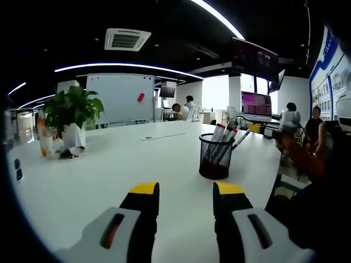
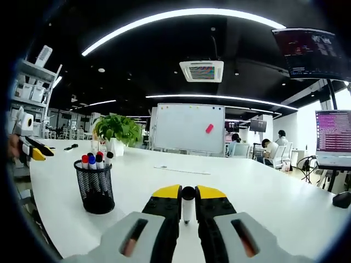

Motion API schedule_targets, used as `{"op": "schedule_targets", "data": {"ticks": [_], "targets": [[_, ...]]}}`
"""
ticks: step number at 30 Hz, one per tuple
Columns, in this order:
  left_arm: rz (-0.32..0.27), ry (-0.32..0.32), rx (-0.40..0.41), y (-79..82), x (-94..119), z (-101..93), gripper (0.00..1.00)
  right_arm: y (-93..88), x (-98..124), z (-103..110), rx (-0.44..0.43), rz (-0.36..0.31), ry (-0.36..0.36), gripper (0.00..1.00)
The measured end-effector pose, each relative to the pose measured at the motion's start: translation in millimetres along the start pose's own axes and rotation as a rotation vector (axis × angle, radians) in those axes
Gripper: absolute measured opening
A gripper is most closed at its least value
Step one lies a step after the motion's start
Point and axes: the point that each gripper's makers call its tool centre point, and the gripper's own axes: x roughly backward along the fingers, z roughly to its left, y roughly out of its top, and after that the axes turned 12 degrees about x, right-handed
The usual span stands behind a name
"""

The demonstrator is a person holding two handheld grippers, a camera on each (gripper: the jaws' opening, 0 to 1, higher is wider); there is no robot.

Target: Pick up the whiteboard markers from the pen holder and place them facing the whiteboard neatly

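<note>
Long white table (image 1: 109,170) in an open-plan office with a black ceiling, curved light strips and a ceiling air-conditioning cassette (image 2: 202,70). At the far end stands a whiteboard (image 2: 189,127) bearing a small red magnet; several people sit at desks behind it. A potted plant (image 1: 72,112) stands on the table toward the far side, and a wall monitor (image 2: 334,138) with a purple screen appears at the right of the right gripper view.

Pen holder (image 2: 95,188): a black mesh cup standing upright on the table, well apart from the plant. In the right gripper view it holds 4 capped markers (image 2: 92,160), with red, blue, red and black caps. In the left gripper view the pen holder lies ahead and to the right of the jaws, the markers leaning toward the right.

Left gripper (image 1: 186,193): yellow-tipped jaws parted with a clear gap of bare table between them, nothing held, poised low over the table near the pen holder.

Right gripper (image 2: 188,193): jaws drawn close together, clamping a white-barrelled whiteboard marker (image 2: 188,205) with a black cap; the capped end projects forward between the yellow tips, directed toward the whiteboard. The gripper hovers above the table, to the right of the pen holder and apart from it
</note>
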Motion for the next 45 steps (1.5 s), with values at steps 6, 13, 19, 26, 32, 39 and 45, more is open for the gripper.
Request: {"op": "schedule_targets", "data": {"ticks": [6, 13, 19, 26, 32, 39, 45], "targets": [[0.003, -0.002, 0.0, -0.9, -0.5, -0.8, 0.41, -14.6, -2.8, 0.8, -0.007, 0.054, -0.004, 0.13], [0.002, 0.0, 0.0, -0.6, -0.3, -0.7, 0.41, -25.3, -4.6, 2.2, -0.008, 0.103, -0.002, 0.13], [0.004, -0.002, -0.001, -1.1, -0.9, -1.2, 0.41, -46.6, -8.4, 8.7, 0.002, 0.212, 0.041, 0.13], [0.004, -0.001, 0.0, -1.3, -0.2, 0.0, 0.41, -55.9, -7.8, 10.1, 0.02, 0.263, 0.037, 0.13], [0.004, 0.0, 0.001, -1.6, -0.2, 0.4, 0.41, -59.5, -8.2, 11.1, 0.033, 0.279, 0.034, 0.13], [0.007, -0.002, 0.004, -2.7, -1.1, 0.4, 0.41, -70.1, -7.8, 16.7, 0.008, 0.327, 0.058, 0.13], [0.006, -0.004, 0.003, -2.1, -1.3, -0.7, 0.41, -78.4, -9.5, 21.0, -0.003, 0.354, 0.076, 0.13]]}}
